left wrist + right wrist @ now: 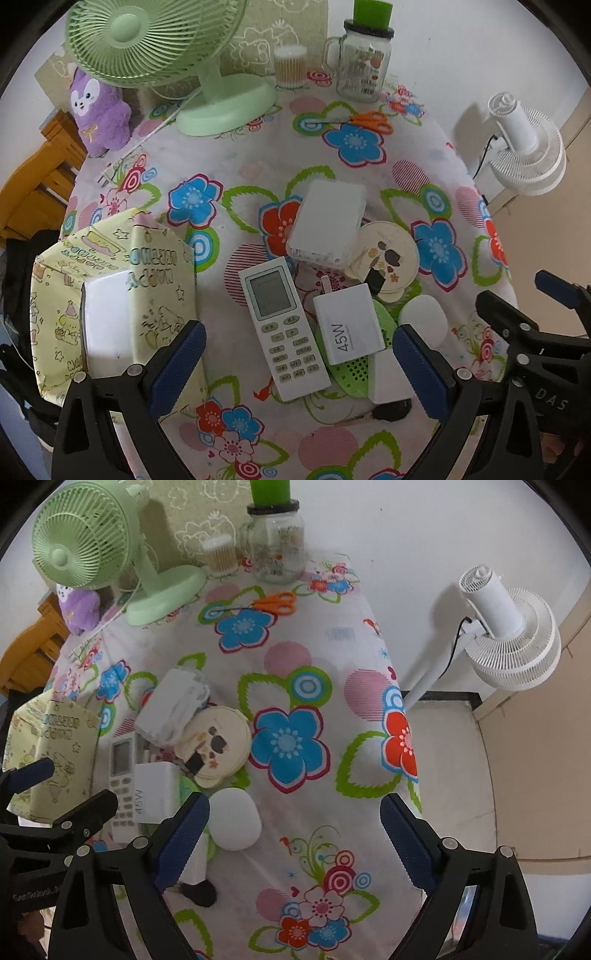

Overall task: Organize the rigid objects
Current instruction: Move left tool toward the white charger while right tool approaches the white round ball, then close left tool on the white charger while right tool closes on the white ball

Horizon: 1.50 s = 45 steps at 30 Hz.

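White remote control point(283, 328), grey buttons

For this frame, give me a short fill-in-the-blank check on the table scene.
1. The scissors near the glass jar have ____ handles.
2. The white charger box is printed with ____.
3. The remote control lies between the left tongs, which stand ____.
4. The desk fan is coloured ____.

Missing words: orange; 45W; open; green

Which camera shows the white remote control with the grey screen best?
The left wrist view: the white remote control with the grey screen lies fully visible, buttons and all. In the right wrist view it sits at the edge, partly hidden by the white 45W charger box.
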{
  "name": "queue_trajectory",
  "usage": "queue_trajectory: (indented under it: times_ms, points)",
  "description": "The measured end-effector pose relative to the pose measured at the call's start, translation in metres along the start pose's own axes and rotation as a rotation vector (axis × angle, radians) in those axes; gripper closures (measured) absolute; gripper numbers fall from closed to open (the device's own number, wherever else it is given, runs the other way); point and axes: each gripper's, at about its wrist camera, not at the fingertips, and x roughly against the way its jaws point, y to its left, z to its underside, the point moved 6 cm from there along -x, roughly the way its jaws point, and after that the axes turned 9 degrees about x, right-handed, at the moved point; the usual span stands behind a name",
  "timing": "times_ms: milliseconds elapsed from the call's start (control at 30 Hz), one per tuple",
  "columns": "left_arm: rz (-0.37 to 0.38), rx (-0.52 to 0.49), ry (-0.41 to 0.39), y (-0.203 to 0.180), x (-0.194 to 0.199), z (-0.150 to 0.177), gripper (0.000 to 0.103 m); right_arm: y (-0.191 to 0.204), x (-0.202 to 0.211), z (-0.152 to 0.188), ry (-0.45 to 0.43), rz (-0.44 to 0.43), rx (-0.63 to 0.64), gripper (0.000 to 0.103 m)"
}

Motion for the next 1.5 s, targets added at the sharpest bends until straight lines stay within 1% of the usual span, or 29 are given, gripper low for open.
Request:
queue_trajectory:
  times_ms: [100, 267, 467, 600, 700, 767, 833, 867, 1067, 1233, 1400, 1500]
  points:
    - [0.008, -0.008, 0.026, -0.003, -0.01, 0.001, 0.004, -0.004, -0.009, 0.003, 0.02, -0.001, -0.005, 0.007]
    - [-0.008, -0.022, 0.058, -0.008, -0.027, 0.0, 0.004, -0.008, -0.022, 0.008, 0.051, -0.013, -0.006, 0.007]
    - [-0.011, -0.037, 0.095, -0.015, -0.046, 0.002, 0.01, -0.007, -0.037, 0.015, 0.087, -0.027, -0.004, 0.007]
    - [0.01, -0.032, 0.117, -0.02, -0.054, 0.004, 0.014, -0.008, -0.043, 0.017, 0.098, -0.037, -0.006, 0.007]
    - [0.028, -0.029, 0.133, -0.023, -0.059, 0.006, 0.021, -0.007, -0.046, 0.019, 0.104, -0.054, -0.007, 0.007]
    - [0.037, -0.029, 0.116, -0.025, -0.058, 0.006, 0.026, -0.005, -0.048, 0.019, 0.107, -0.062, -0.003, 0.007]
    - [0.046, -0.043, 0.097, -0.028, -0.055, 0.006, 0.043, -0.002, -0.049, 0.019, 0.107, -0.075, 0.002, 0.007]
    - [0.052, -0.047, 0.091, -0.028, -0.054, 0.007, 0.045, 0.0, -0.05, 0.019, 0.108, -0.082, 0.004, 0.007]
    - [0.058, -0.067, 0.106, -0.024, -0.053, 0.014, 0.046, 0.007, -0.055, 0.018, 0.123, -0.097, 0.013, 0.009]
    - [0.07, -0.074, 0.138, -0.011, -0.048, 0.019, 0.05, 0.02, -0.057, 0.017, 0.126, -0.114, 0.069, 0.009]
    - [0.049, -0.071, 0.143, 0.002, -0.046, 0.023, 0.051, 0.033, -0.063, 0.016, 0.136, -0.155, 0.099, 0.009]
    - [0.049, -0.064, 0.144, 0.007, -0.047, 0.022, 0.051, 0.036, -0.068, 0.016, 0.148, -0.184, 0.092, 0.011]
